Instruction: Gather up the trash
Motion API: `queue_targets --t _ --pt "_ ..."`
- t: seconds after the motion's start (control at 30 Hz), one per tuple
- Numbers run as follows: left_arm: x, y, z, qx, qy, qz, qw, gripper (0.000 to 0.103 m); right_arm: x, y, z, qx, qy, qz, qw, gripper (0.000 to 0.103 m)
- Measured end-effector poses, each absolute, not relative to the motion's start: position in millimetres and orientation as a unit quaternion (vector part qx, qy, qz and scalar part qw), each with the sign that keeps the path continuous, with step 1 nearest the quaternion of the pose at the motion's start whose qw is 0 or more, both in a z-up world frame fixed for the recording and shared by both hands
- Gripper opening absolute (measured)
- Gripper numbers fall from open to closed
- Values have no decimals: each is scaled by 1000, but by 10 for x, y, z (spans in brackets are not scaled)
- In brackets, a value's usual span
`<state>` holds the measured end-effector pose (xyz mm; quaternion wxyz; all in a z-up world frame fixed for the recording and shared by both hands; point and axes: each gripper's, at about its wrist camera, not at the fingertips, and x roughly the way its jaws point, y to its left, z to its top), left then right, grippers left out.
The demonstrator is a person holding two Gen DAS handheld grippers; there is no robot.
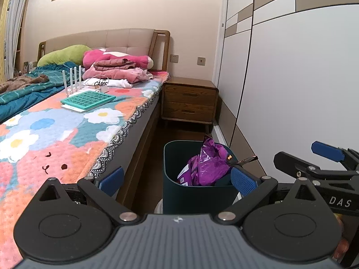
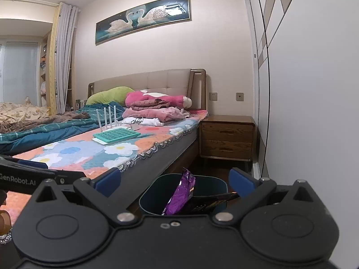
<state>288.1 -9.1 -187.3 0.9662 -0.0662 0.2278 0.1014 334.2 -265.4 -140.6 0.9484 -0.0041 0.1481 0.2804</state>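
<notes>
**Operator:** Where did the trash sit, relative to the waste bin?

**Manual:** The dark teal waste bin (image 1: 195, 192) stood on the floor just beside the bed (image 1: 67, 121), in front of the wooden nightstand (image 1: 190, 100). The purple snack wrapper (image 1: 206, 165) lay inside the bin, its crumpled top rising above the rim. A dark wrapper (image 2: 215, 199) lay in the bin beside it, one end poking over the rim on the wardrobe side.

**Operator:** And my two grippers?

**Manual:** You held the left gripper (image 1: 177, 179) above the near rim of the bin, its blue pads (image 1: 243, 180) spread wide with nothing between them. You held the right gripper (image 2: 174, 182) likewise over the bin, jaws released and empty. Neither touched the wrappers.

**Operator:** What else was near the bin?

**Manual:** On the bed beyond the bin lay a teal grid tray (image 1: 88, 99), a white router (image 1: 74, 83) and folded clothes (image 1: 116, 71).
</notes>
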Motion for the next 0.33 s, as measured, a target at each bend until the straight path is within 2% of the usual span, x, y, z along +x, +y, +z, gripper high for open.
queue_targets --t 0.33 --pt "2854 -107 -1877 -58 231 99 966 102 3323 -2640 -1427 -3 149 283 947 103"
